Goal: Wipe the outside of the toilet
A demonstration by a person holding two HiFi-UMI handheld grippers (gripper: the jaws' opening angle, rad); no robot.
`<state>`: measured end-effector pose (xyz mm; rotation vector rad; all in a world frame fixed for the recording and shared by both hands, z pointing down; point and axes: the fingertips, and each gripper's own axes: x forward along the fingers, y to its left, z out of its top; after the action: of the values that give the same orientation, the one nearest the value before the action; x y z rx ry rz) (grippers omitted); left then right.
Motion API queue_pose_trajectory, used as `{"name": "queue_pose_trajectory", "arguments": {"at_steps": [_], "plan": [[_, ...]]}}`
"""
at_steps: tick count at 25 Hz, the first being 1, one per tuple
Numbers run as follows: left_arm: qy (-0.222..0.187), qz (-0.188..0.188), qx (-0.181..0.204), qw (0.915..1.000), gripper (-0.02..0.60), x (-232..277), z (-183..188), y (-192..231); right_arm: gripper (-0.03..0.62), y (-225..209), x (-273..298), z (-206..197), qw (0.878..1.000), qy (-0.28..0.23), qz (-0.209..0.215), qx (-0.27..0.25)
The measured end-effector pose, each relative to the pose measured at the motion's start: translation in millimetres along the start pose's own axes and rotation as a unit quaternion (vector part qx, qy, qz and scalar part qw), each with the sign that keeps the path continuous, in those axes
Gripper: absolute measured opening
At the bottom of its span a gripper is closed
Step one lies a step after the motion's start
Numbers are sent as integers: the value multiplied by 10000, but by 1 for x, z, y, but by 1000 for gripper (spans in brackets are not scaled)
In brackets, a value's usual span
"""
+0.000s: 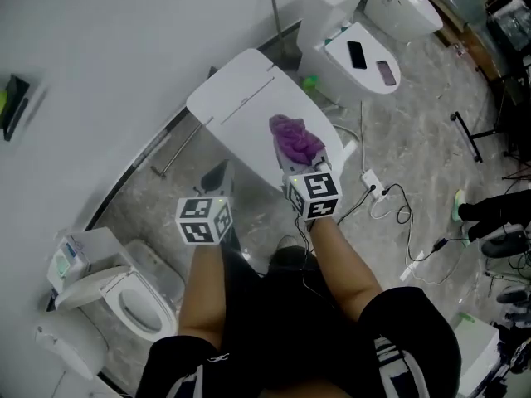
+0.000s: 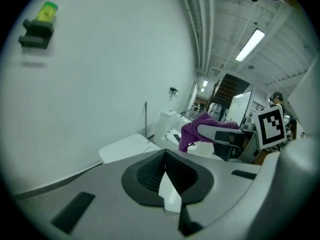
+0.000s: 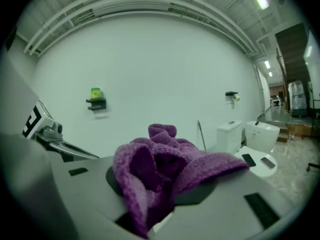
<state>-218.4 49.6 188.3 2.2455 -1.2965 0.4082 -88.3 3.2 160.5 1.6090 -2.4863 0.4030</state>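
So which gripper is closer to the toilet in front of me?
Right. The right gripper holds the cloth over the toilet; the left gripper hangs short of it, above the floor.

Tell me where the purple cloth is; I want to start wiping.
Centre of the head view: the purple cloth is clamped in the right tongs, over the white toilet, right of the left tongs.
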Motion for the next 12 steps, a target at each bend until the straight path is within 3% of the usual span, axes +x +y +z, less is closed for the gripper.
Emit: {"name": "queue_pose_trajectory", "arguments": {"at_steps": [8,12], "plan": [[-527,121,391,9978,8,-91,101,-126,132,1,-124,144,9937,-927,459,441],[-855,116,701,9938,8,-123,158,-143,130,20,-144,199,9924,-1132,477,32]]}}
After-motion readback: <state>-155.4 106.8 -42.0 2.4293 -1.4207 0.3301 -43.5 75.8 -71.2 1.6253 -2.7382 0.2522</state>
